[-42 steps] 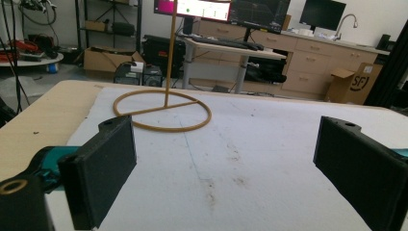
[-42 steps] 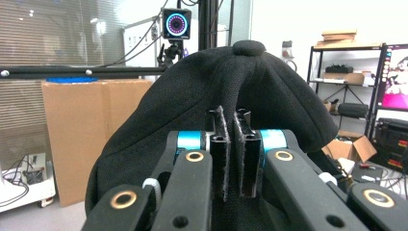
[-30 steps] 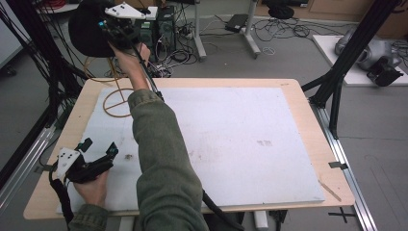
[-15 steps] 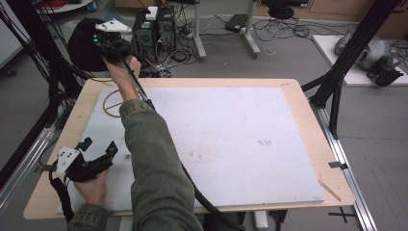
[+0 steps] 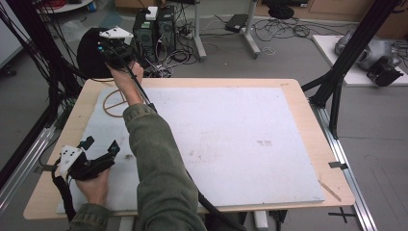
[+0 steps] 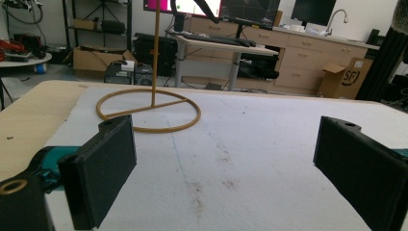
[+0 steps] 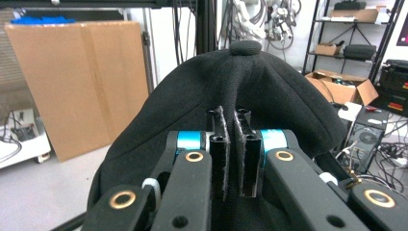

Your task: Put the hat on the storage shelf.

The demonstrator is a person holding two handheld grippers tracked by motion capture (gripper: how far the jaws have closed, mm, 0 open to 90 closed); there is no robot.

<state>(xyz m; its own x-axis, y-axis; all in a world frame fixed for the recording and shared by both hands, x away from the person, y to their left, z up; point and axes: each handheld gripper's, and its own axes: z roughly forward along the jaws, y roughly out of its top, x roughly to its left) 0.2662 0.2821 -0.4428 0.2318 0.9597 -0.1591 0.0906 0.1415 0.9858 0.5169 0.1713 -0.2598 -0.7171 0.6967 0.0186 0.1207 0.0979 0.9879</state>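
Note:
A black cap (image 5: 90,54) hangs beyond the table's far left corner, and my right gripper (image 5: 114,45) is shut on a fold of it. In the right gripper view the cap (image 7: 269,86) bulges behind the right gripper (image 7: 233,144), whose jaws are pressed together on the fabric. On the white board stands a thin wooden stand: a ring base (image 5: 113,102) with an upright pole (image 6: 155,48). My left gripper (image 5: 98,150) rests near the front left of the board. Seen in its own view, the left gripper (image 6: 226,163) is open with nothing between its fingers.
The white board (image 5: 240,144) covers most of the wooden table (image 5: 308,120). Black frame posts (image 5: 346,57) stand at the table's sides. Computer towers (image 5: 154,29) and cables lie on the floor behind the table. The right gripper's cable runs along the sleeve.
My right gripper and the black cap have come down in the high view and slightly left, closer to the table's far left corner. The left gripper has stayed put.

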